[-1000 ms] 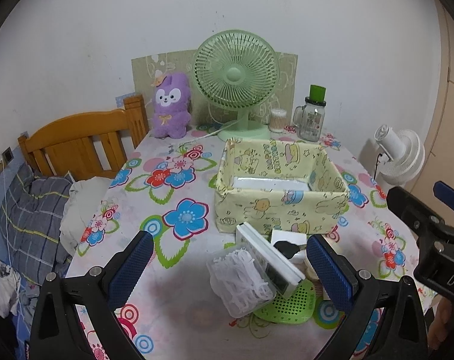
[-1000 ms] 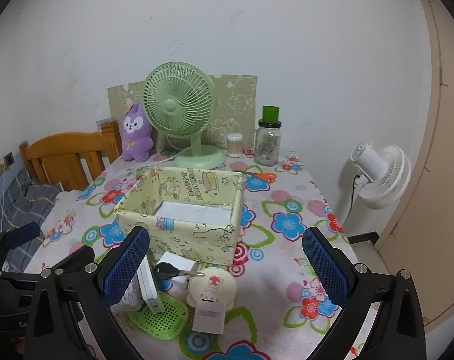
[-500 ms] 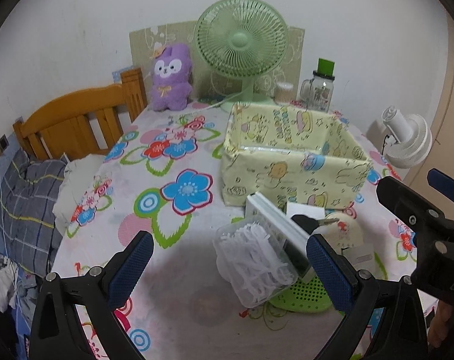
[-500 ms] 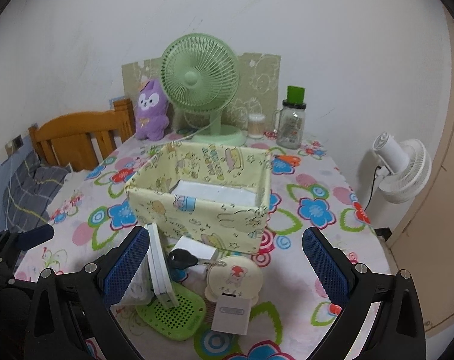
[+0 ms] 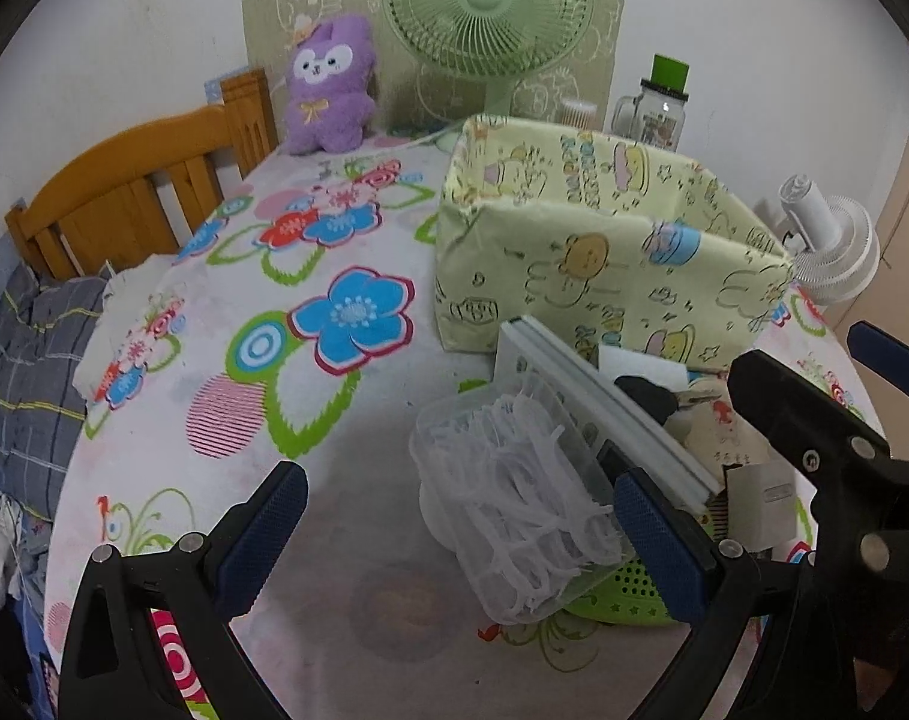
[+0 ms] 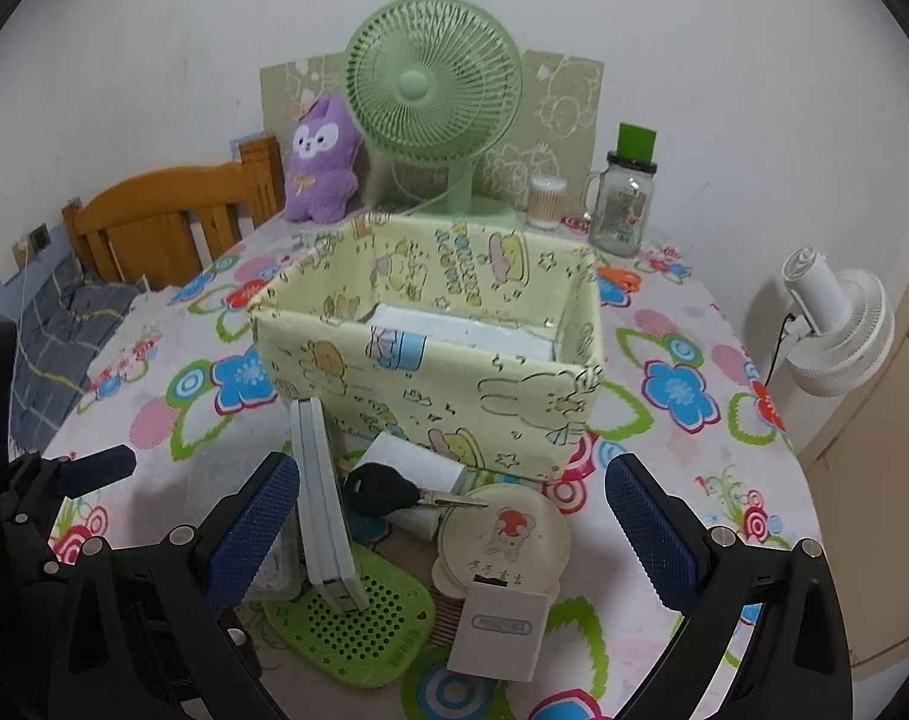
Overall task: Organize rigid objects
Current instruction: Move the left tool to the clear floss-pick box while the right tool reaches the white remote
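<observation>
both the left gripper [image 5: 451, 531] and right gripper [image 6: 451, 519] hover, jaws spread wide, above the clutter pile [image 6: 394, 546].

A bedroom in a home is indicated: a wooden bed headboard [image 6: 172, 222] with striped bedding [image 5: 28, 360] is seen left of the flower-patterned counter [image 5: 262, 324]. On the counter, a purple plush toy [image 6: 322, 159] is set beside a green desk fan [image 6: 433, 102].
</observation>
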Action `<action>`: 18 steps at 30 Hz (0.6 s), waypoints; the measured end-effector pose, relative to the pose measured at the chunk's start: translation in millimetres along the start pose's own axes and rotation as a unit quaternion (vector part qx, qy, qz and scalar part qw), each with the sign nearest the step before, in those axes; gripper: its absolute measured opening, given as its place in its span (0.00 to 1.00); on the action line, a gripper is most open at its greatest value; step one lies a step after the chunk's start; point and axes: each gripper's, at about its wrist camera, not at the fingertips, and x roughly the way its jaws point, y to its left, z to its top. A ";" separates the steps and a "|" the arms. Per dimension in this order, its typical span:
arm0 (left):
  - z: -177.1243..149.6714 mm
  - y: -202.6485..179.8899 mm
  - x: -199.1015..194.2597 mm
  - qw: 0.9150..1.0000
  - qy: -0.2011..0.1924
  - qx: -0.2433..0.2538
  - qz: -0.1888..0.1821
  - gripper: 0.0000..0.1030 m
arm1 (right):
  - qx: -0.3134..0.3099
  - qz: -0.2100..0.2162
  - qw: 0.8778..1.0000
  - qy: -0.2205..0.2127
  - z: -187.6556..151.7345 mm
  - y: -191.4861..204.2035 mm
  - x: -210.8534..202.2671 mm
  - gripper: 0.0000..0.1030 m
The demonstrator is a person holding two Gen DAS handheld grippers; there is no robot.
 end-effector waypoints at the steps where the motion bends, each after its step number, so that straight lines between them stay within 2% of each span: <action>1: -0.2 0.1 3.1 1.000 0.004 -0.001 0.001 1.00 | -0.001 0.000 1.000 0.003 -0.8 0.7 3.1 1.00; 6: 0.0 -2.0 11.9 1.000 0.013 -0.006 -0.015 1.00 | -0.007 0.000 1.000 0.018 -3.8 4.1 15.8 1.00; 13: -0.6 -15.6 19.4 1.000 0.016 0.010 -0.013 1.00 | -0.012 0.005 0.999 0.032 -5.9 6.0 27.3 0.99; 17: -4.8 -18.0 21.8 1.000 0.015 0.012 -0.009 0.99 | -0.022 0.008 0.999 0.042 -8.0 9.5 34.1 0.95; 18: -6.4 -16.8 21.2 1.000 0.013 0.010 -0.014 0.96 | -0.023 0.012 0.999 0.045 -8.6 10.1 35.8 0.94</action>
